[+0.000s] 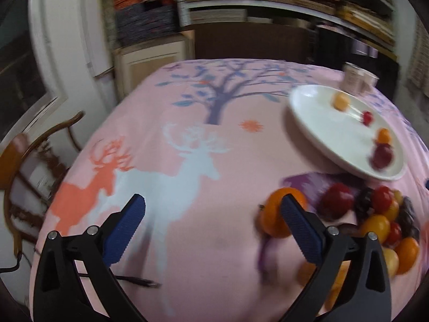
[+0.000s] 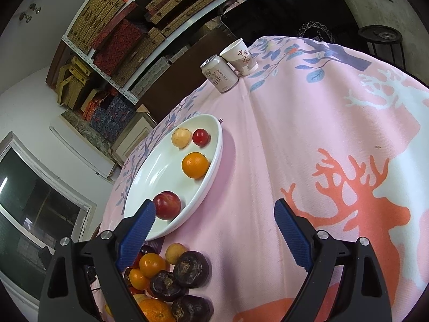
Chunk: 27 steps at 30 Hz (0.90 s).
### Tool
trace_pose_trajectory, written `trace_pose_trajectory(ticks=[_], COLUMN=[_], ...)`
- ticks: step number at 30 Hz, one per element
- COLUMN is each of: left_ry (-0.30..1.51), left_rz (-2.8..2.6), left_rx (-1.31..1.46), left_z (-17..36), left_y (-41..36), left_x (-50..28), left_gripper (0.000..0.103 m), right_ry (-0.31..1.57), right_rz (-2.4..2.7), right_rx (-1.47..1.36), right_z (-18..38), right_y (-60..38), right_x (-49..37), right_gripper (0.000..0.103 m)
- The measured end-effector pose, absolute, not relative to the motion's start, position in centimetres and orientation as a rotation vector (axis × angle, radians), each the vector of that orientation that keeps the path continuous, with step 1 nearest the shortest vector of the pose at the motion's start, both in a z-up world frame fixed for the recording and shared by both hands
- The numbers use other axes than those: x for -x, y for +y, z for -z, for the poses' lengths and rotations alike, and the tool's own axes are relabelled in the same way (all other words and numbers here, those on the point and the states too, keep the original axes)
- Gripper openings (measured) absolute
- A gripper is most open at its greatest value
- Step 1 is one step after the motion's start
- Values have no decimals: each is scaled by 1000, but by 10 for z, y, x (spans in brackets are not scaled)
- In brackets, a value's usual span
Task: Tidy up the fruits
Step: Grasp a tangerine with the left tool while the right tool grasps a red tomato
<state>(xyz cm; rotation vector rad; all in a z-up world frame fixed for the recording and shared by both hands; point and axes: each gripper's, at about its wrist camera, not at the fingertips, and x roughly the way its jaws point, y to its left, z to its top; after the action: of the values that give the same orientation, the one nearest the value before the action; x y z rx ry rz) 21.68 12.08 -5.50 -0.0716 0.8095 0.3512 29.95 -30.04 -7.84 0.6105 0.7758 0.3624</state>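
Landmark: the white plate point(image 2: 139, 177), shallow, on the surface point(image 2: 268, 161) under a pink deer-print cloth.
On the plate: four fruits, spaced apart — a dark red plum point(image 2: 166, 204) nearest the camera-side rim, an orange point(image 2: 195, 165) past it, then a pale yellow fruit point(image 2: 181, 138) and a small red one point(image 2: 201, 136) side by side at the far end.
Loose pile: the unsorted fruits point(image 2: 166, 276) lie on the cloth just short of the plate's near rim: small oranges, red and yellow fruits, and several dark wrinkled ones.
Beyond the plate: a can point(image 2: 219, 73) and a paper cup point(image 2: 240, 57) touching each other near the far edge.
Left gripper point(image 1: 211, 214): jaws spread wide, holding nothing; a large orange point(image 1: 278, 214) from the pile sits just behind the right-hand pad, outside the gap. This view is motion-blurred.
Right gripper point(image 2: 214, 222): jaws wide apart and empty, over bare cloth beside the plate; one pad overlaps the plate's near rim in view.
Progress (judgement): sorting begun, most fruit not yet plated.
Risk, rolling: round fruit nudged by a pad could roll across the cloth or scatter the pile.
Risk, crushing: soft plums and the wrinkled fruits may bruise under a hard squeeze.
Risk, plate: a pad catching the rim could shift the plate and roll its fruit.
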Motion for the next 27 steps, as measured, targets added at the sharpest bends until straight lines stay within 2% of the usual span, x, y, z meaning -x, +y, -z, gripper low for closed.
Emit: trace_pose_trajectory(ticks=[4,9,12,18,19,20,22,24,27], left_ry=[833,755,783,829,836,847,879,910,912], left_rz=[-295,-221,-219,-165,-154,-142,-129,-131,-123], left_rx=[250,124,34,39,49,60,67,77,82], left_z=[58,44,51,60,61,64,70,78,80], left_y=[147,113,95,87,88,88,89,91,91], left_x=[-214,-207,-211,-219,-220,-222,-227,-232,-235], left_gripper=[98,98,98,98,94,80,65,58,53], right_ry=[777,773,768,761,759,758,755,751,747], right_rz=[-365,-368,-375,-381,-380,-381,-389,-399,-436], right_rx=[-607,-591,-573,-545,-543,-542,-533,-514,-448], right_z=[78,77,76,74,74,74,73,71,67], right_y=[-300,-295,-291,-287,-288,-287,-285,-282,-270], right_x=[-299,-298,-297,-295,-295,-294,-293,-292,-288], right_gripper=[91,91,91,91,91,91,91,91,91])
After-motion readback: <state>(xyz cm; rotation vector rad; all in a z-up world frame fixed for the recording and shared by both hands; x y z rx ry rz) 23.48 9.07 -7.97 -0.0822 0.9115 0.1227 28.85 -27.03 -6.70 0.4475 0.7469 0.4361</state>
